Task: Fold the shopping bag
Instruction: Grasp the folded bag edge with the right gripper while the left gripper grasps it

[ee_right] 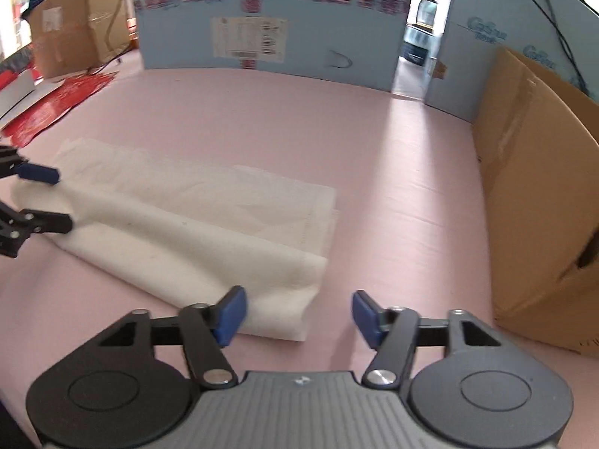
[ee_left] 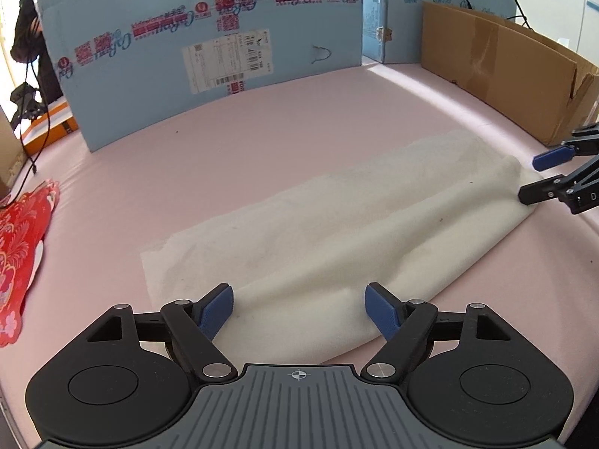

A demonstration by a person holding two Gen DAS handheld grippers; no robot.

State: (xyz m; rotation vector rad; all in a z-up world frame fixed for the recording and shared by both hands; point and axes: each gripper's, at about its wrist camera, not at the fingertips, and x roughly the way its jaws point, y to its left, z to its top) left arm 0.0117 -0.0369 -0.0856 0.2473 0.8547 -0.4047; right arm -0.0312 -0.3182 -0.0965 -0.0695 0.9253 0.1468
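Note:
A white fabric shopping bag [ee_left: 337,232] lies folded lengthwise into a long strip on the pink table [ee_left: 262,142]. My left gripper [ee_left: 299,312] is open, its blue pads either side of the strip's near end, holding nothing. My right gripper [ee_left: 528,177] shows at the strip's far end in the left wrist view, open. In the right wrist view the bag [ee_right: 194,224] runs from the left to just ahead of my open right gripper [ee_right: 299,316], whose left pad sits over the bag's near corner. The left gripper [ee_right: 60,198] is open at the bag's far left end.
A light blue cardboard wall [ee_left: 209,56] stands at the back. A brown cardboard box [ee_left: 516,71] lines the right side and also shows in the right wrist view [ee_right: 531,194]. A red patterned bag [ee_left: 22,247] lies at the left edge. Cables hang at the far left.

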